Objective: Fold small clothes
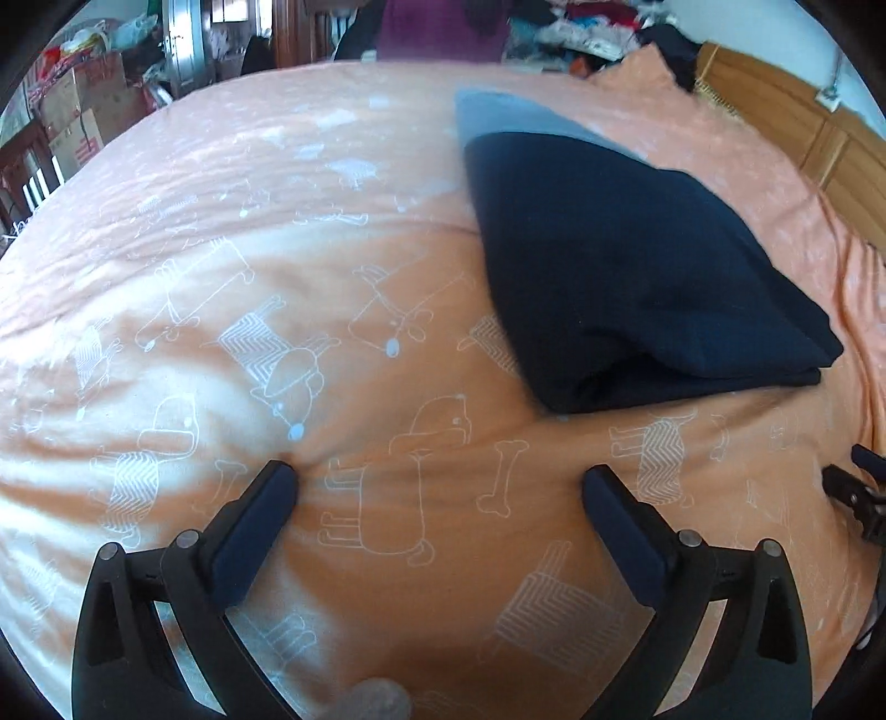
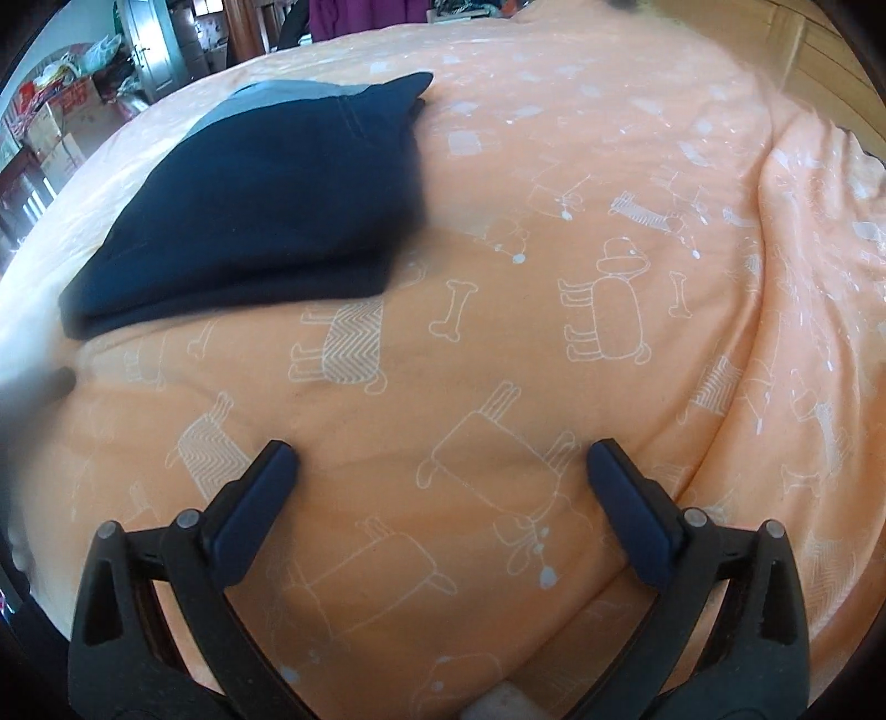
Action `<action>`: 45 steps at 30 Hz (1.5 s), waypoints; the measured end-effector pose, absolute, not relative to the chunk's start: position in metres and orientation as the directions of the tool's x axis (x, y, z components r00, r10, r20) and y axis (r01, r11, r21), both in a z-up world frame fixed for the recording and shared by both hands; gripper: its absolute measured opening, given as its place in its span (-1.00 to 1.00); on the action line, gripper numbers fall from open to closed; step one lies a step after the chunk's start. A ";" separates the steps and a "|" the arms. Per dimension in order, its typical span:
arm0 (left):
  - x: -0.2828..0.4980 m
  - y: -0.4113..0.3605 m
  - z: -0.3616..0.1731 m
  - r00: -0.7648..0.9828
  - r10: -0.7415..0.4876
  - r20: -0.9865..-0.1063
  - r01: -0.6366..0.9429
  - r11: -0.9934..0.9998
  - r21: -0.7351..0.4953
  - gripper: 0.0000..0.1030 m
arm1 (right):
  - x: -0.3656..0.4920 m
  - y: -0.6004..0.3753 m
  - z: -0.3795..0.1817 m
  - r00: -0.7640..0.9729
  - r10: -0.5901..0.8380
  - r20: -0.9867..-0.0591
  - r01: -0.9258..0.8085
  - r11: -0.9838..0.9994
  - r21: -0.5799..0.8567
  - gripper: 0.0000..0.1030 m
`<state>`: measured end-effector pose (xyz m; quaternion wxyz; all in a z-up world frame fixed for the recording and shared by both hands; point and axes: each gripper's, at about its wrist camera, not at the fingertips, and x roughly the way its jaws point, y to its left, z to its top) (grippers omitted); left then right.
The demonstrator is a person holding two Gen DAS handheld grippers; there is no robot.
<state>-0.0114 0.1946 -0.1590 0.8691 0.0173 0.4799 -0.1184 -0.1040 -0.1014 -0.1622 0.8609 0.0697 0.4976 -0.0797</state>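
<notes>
Both tools hang over the bed, neither one holding anything.

Left tool: jaws spread wide, nothing between them but the orange bedspread with its white dog-and-bone print. Its left fingertip seems to press into the cloth, where a small pucker shows. The folded navy garment lies ahead of this tool and off to its right, well apart from the fingers, flat on the bedspread. It is folded into a thick block with stacked layers showing at its near edge. A grey piece of cloth pokes out from under its far end, toward the far edge of the bed. At the right edge of this view a bit of black hardware shows low down; probably the other tool, but I cannot tell.

Right tool: jaws likewise released and wide apart, only the bedspread between them. From here the navy garment sits ahead and to the left, clear of the fingers, with the grey cloth at its far end.

Wooden headboard runs along the bed's right side. Beyond the far edge: stacked cardboard boxes at the left and a heap of mixed clothes.
</notes>
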 end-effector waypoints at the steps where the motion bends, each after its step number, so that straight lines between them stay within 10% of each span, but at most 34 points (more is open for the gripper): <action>1: -0.011 0.194 -0.159 0.514 -0.188 -0.837 0.224 0.971 -0.081 1.00 | -0.105 -0.101 -0.162 0.494 -0.069 -0.867 0.205 0.978 0.039 1.00; 34: -0.031 0.189 -0.104 0.531 -0.246 -0.811 0.264 0.957 -0.117 1.00 | -0.115 -0.089 -0.124 0.528 -0.016 -0.849 0.119 0.991 0.056 1.00; 40: -0.072 0.184 0.016 0.746 -0.282 -0.603 0.297 0.952 -0.077 1.00 | -0.158 -0.060 -0.005 0.747 -0.030 -0.664 0.072 0.997 0.037 1.00; 45: -0.138 0.190 0.121 0.948 -0.183 -0.262 0.202 0.978 0.047 1.00 | -0.215 -0.034 0.098 0.925 -0.118 -0.360 0.111 0.993 -0.039 1.00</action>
